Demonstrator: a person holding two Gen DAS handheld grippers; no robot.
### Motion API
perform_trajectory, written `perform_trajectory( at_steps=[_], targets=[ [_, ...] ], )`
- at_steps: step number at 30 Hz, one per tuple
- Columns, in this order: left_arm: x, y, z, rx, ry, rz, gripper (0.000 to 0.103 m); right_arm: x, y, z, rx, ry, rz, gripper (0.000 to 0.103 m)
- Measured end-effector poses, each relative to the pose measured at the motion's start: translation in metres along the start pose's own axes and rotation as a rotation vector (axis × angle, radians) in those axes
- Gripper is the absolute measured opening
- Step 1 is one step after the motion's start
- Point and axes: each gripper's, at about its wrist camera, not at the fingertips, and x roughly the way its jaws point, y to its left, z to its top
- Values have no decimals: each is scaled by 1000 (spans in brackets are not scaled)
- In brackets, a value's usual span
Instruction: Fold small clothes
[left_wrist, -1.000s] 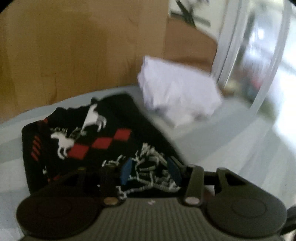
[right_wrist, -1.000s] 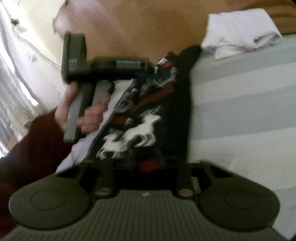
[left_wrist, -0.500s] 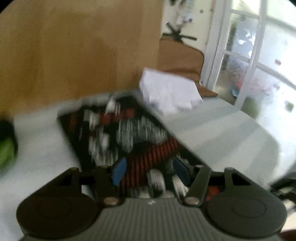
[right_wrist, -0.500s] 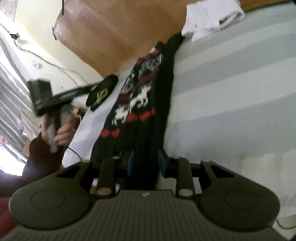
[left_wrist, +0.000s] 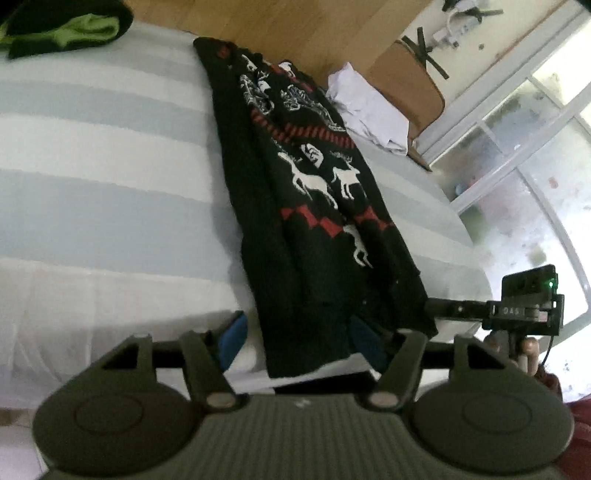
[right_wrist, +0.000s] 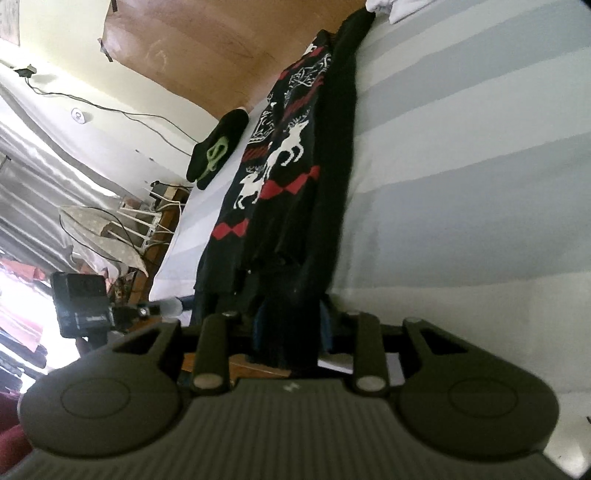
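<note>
A black sweater (left_wrist: 314, 192) with white reindeer and red diamonds lies stretched out as a long folded strip on the striped bed cover (left_wrist: 92, 166). My left gripper (left_wrist: 299, 332) is at the near hem, its jaws opening. The hem lies between the blue pads (left_wrist: 232, 334), with a gap on the left side. My right gripper (right_wrist: 293, 325) is at the same end, by the sweater's (right_wrist: 291, 147) other corner. A thick fold of black cloth fills the space between its parted pads (right_wrist: 327, 325). Each view shows the other gripper at its side (left_wrist: 432, 306) (right_wrist: 173, 306).
A folded white garment (left_wrist: 369, 110) lies at the far end beside the sweater. A black garment with a green print (right_wrist: 218, 147) sits at the far corner near the wooden headboard (left_wrist: 295, 33). Glass doors (left_wrist: 517, 147) stand beyond the bed's side. The bed's near edge is right below both grippers.
My left gripper swung from over the sweater's pattern to its near hem and its jaws widened. The right gripper's jaws parted from shut. The sweater now lies drawn out long.
</note>
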Motion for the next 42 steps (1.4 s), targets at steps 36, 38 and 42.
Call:
perform_trajectory(
  at_steps=[36, 38, 42],
  targets=[
    [32, 25, 218, -162, -229, -60, 15, 71, -2, 226, 3, -228, 4, 15],
    [63, 41, 235, -218, -166, 32, 21, 94, -20, 236, 40, -168, -57, 17],
    [86, 64, 234, -269, -121, 67, 42, 89, -49, 236, 161, -175, 48, 22]
  ],
)
